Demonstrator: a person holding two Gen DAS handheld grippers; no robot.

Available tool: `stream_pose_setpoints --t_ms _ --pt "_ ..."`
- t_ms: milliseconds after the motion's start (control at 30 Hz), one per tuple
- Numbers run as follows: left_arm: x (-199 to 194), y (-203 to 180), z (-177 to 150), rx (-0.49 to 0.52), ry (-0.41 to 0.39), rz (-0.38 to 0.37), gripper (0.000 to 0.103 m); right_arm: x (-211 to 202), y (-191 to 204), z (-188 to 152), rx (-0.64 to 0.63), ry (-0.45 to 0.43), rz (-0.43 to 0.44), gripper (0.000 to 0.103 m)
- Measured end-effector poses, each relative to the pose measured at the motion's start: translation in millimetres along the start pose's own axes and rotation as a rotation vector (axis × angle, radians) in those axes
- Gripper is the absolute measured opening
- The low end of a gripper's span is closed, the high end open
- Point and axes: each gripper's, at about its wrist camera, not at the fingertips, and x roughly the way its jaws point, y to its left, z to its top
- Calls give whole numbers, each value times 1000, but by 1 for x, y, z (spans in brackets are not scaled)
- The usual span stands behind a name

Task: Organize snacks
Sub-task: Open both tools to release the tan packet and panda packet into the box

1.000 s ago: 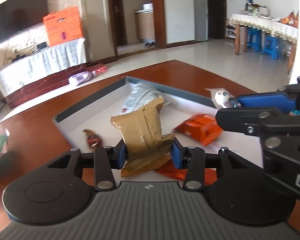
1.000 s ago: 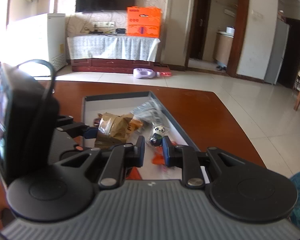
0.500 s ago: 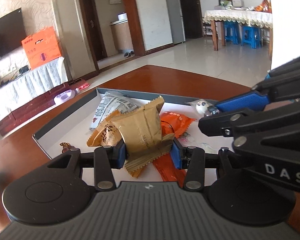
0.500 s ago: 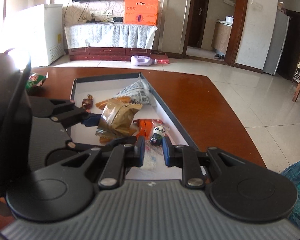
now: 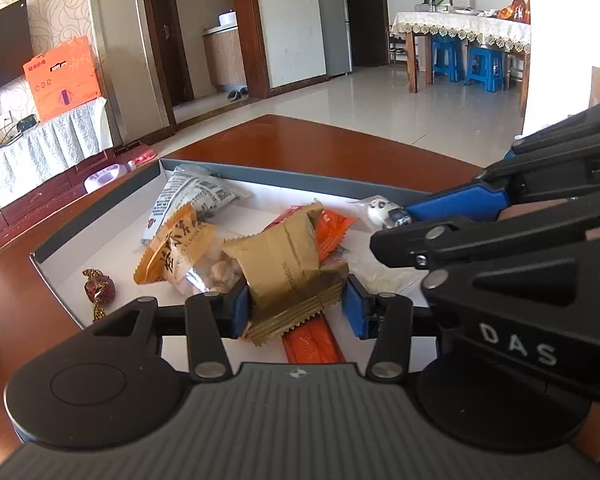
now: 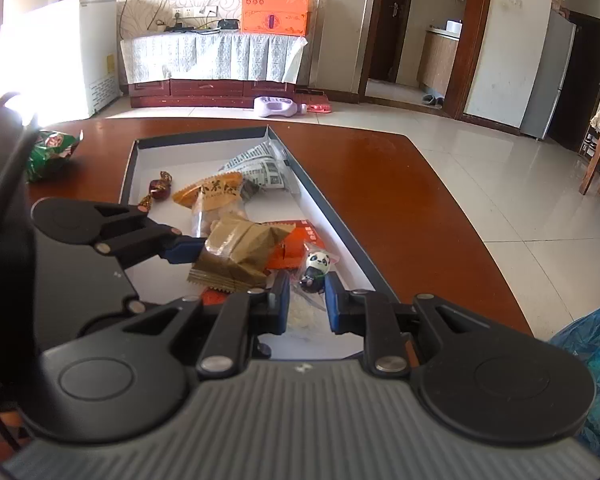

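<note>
A shallow white tray with a grey rim (image 5: 300, 178) lies on the brown table and holds several snacks. My left gripper (image 5: 296, 300) hangs low over the tray's near end. A gold snack packet (image 5: 284, 264) sits between its blue pads, and the jaws are opening while the pads still touch it. The packet leans on orange packets (image 5: 332, 224). My right gripper (image 6: 306, 284) is shut on a small panda candy (image 6: 318, 264) in clear wrap, just right of the gold packet (image 6: 240, 252).
In the tray lie an orange nut packet (image 5: 176, 248), a newsprint-pattern packet (image 5: 188, 196) and a red wrapped candy (image 5: 98, 288). A green packet (image 6: 48, 152) lies on the table left of the tray. A blue bag (image 6: 592, 360) sits at the right edge.
Both grippers have come in lower over the tray. The gold packet has come down onto the orange packets. The panda candy moved along with the right gripper.
</note>
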Motion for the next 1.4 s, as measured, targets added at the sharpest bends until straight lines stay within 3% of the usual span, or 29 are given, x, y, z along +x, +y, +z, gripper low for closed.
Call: stream_pose_setpoints --t_ms 267,633,1400 --pt "0 2 1 -15 20 -5 57 1 -3 -2 8 7 1 22" --pt "-12 13 2 -23 7 11 81 4 -5 -2 22 11 6 22" --pt "-27 21 -13 -4 15 15 90 13 0 -7 8 40 -10 24"
